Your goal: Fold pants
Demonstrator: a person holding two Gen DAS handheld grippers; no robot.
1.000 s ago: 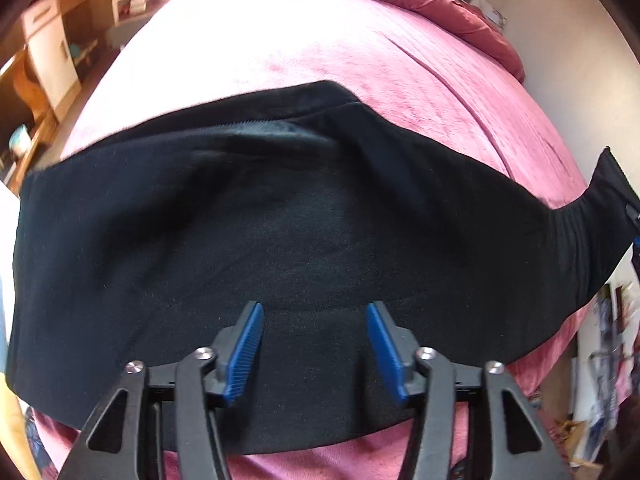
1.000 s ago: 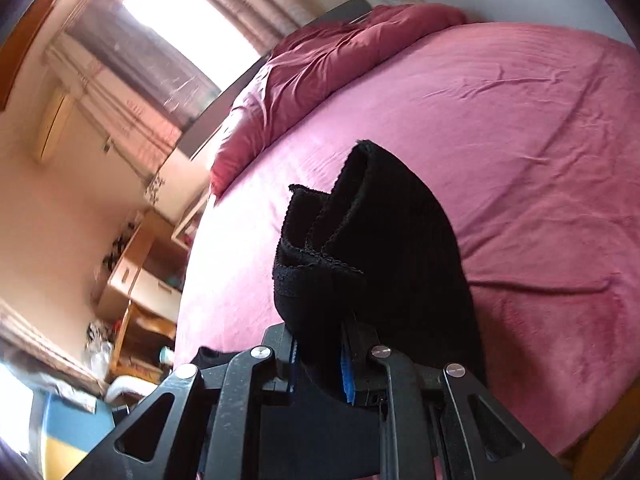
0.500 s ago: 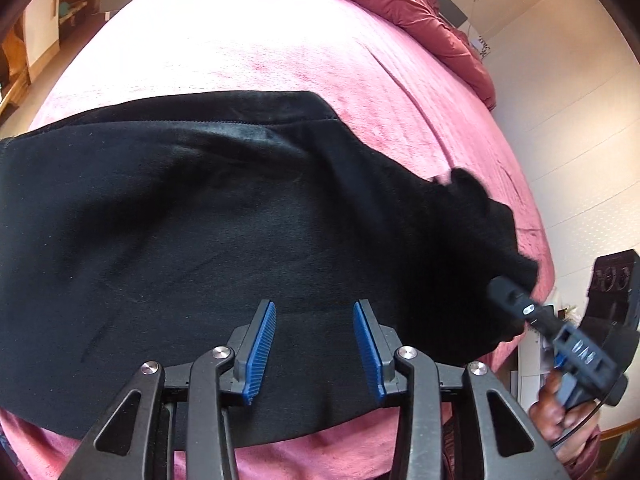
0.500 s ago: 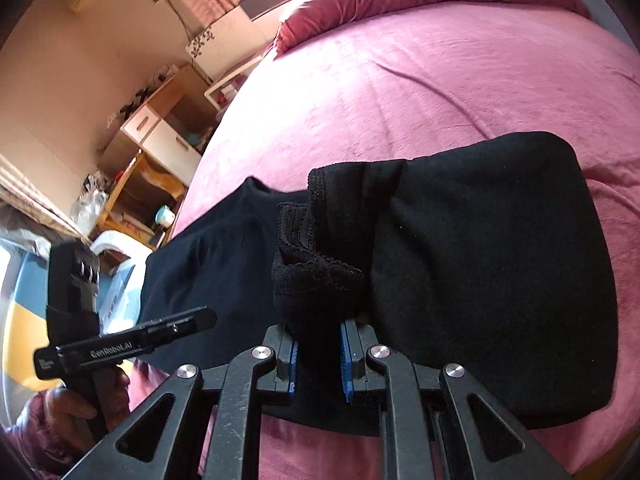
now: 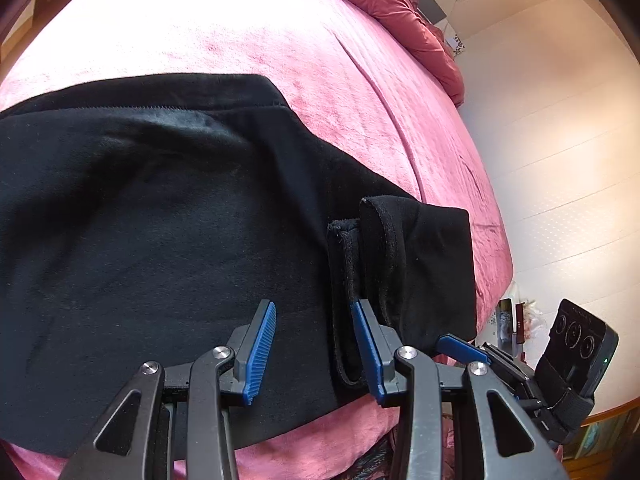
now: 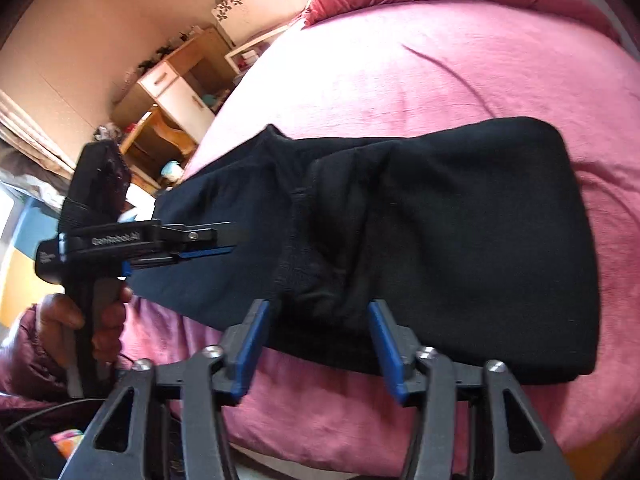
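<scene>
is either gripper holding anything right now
No. Both the left gripper and right gripper are open; the folded black fabric pants lie released on the bed.

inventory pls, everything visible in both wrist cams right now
pants: 1, black, on the bed, one end folded back over the rest
bed cover: 1, pink, under the pants
duvet: 1, dark red, bunched at the bed's far end
cabinet: 1, wood and white, beside the bed
left tongs: 1, black with blue pads, open above the pants
right tongs: 1, same make, just opened, pads clear of the fabric
hand: 1, on the left tongs' handle
</scene>
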